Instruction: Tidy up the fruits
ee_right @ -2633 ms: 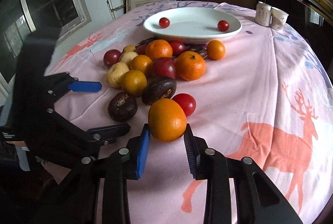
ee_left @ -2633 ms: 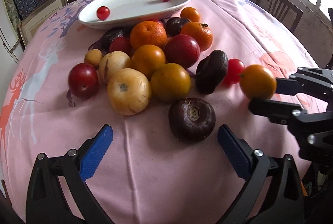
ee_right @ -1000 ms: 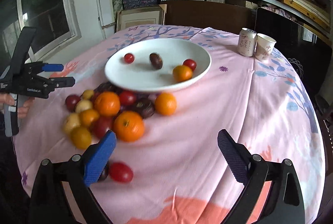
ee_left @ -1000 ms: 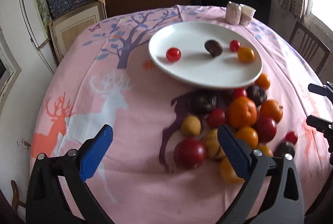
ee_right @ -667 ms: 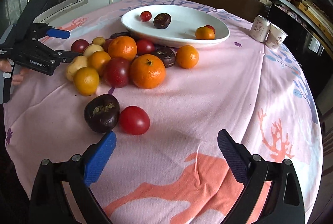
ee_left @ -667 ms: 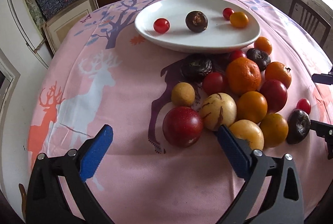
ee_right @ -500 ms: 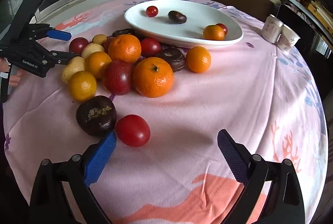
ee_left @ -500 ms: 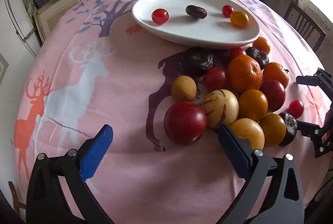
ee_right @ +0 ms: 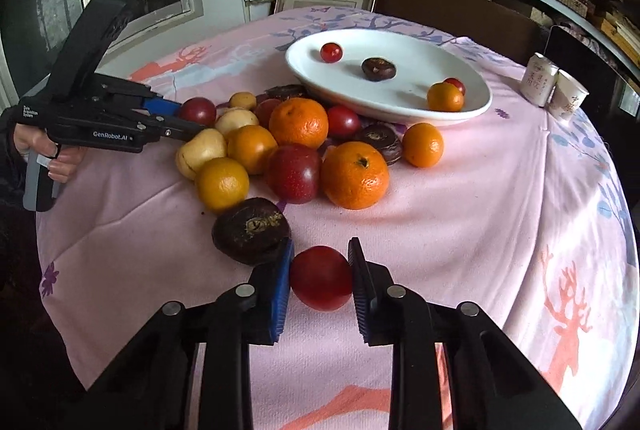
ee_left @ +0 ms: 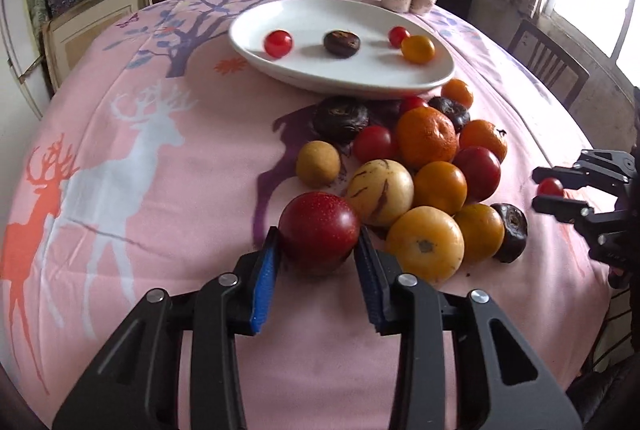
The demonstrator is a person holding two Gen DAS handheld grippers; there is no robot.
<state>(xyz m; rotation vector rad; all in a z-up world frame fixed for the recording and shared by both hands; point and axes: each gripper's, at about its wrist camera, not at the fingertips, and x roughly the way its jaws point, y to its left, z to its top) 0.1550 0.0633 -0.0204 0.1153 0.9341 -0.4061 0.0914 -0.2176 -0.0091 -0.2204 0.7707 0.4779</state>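
Left gripper [ee_left: 316, 254] clamps a speckled dark-red plum [ee_left: 319, 227] at the pile's near edge; right gripper [ee_right: 320, 276] clamps a glossy red tomato [ee_right: 321, 278] on the tablecloth [ee_right: 480, 198]. Housing reads "GenRobot.AI".

A plate [ee_left: 436, 80] is sitting toward the far side of the counter [ee_left: 160, 214], with four fruits lying in it. A fruit pile [ee_left: 424, 166] is lying just before the plate. Two cups [ee_right: 554, 92] are standing beyond the plate, side by side.
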